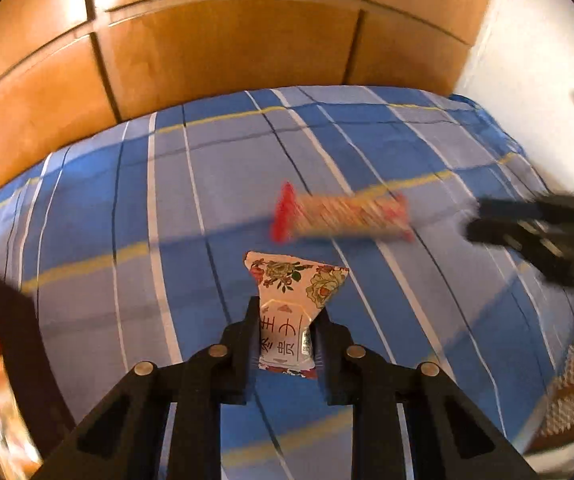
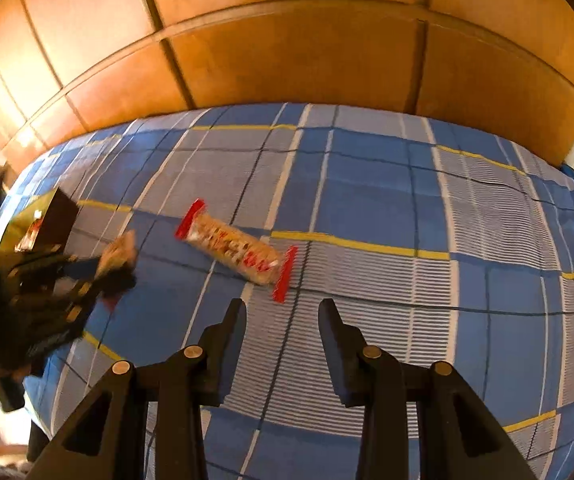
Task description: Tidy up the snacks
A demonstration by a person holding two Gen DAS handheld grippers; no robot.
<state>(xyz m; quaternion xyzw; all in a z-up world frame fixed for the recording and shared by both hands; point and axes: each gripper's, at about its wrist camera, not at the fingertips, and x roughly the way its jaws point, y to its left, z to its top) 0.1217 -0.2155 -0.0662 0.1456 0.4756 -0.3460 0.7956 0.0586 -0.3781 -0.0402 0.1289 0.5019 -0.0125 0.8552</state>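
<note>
Blue plaid bedsheet (image 2: 367,184), crossed with white and yellow lines, covers the whole work surface, and behind it at the far side rises a wooden panelled headboard (image 2: 287,52) in warm orange-brown.

In the left wrist view, the left gripper (image 1: 287,332) has its two black jaws pressed in on a small floral snack packet (image 1: 293,304) — cream wrapper with printed roses and a pale label of characters. The packet is pinched at its waist, its far end fanning out beyond the fingertips and its near end showing between the jaws, above the sheet. From the right wrist view the same gripper appears at the left (image 2: 117,268), blurred, with the packet's pale end sticking out past its tips.

A long cracker pack (image 2: 239,250) with red crimped ends lies flat on the sheet, slanting from far left to near right. It sits just beyond the right gripper (image 2: 283,312), whose jaws stand partly apart with nothing between them — only striped sheet shows in the gap. In the left wrist view this pack (image 1: 343,216) lies a little past the floral packet, and the right gripper (image 1: 483,222) is a dark blur to its right, close to its end but apart from it.

At the left edge of the scene stands a dark box (image 2: 53,222) with snack wrappers visible inside; its contents are too blurred to name.
</note>
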